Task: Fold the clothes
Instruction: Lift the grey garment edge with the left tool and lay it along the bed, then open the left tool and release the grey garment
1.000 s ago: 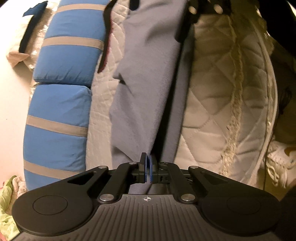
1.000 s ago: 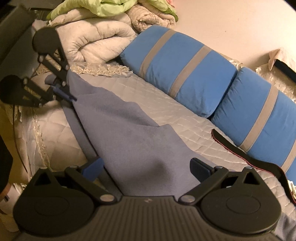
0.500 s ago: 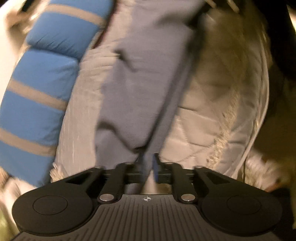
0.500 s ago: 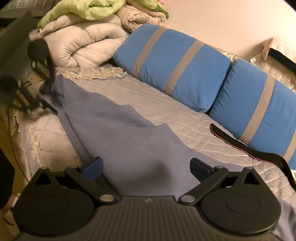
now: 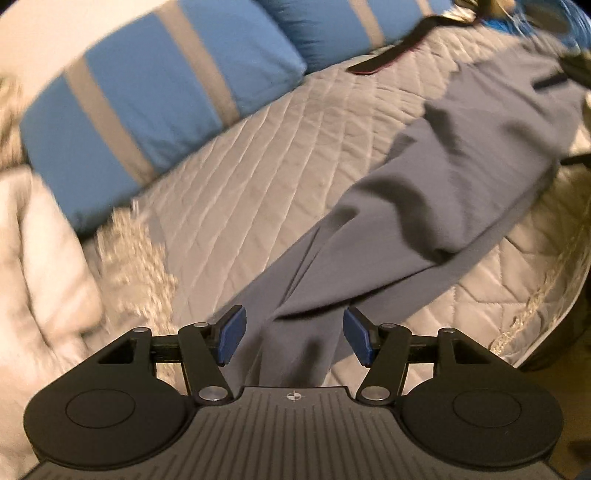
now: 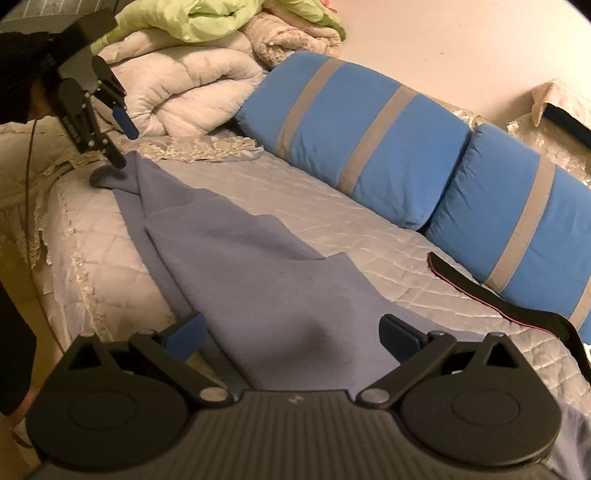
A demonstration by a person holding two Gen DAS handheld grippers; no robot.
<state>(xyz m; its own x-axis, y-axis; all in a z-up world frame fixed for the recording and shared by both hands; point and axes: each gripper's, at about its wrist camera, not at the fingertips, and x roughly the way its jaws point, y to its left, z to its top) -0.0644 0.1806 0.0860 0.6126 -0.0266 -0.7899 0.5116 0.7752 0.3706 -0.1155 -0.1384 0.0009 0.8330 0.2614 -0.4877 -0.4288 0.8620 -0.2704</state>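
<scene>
Grey-blue fleece, the garment (image 6: 258, 280), lying stretched in a long diagonal across the quilted bed (image 6: 295, 206), running from the front edge at the near end up toward the far end by the lace trim. Folding over itself along the middle, one narrow strip trailing close to the bed's front edge. Left tongs (image 5: 293, 341) spreading wider right now, blue pads (image 5: 231, 334) standing clear of the cloth, a narrow end of the garment passing between them but not being pinched. Seen from the right wrist, those same left tongs (image 6: 123, 146) hovering over the garment's far tip, near the bed's far front corner. Right tongs (image 6: 291, 334) gaping wide over the garment's broad near end, pressing on nothing. Two blue pillows (image 6: 354, 136) with grey stripes lining the bed's back edge, against the wall. Black strap (image 6: 498, 295) curling just in front of the nearer pillow. Pale comforter (image 6: 192, 92) bunching up at the far end, green bedding (image 6: 207, 18) heaped on top.
</scene>
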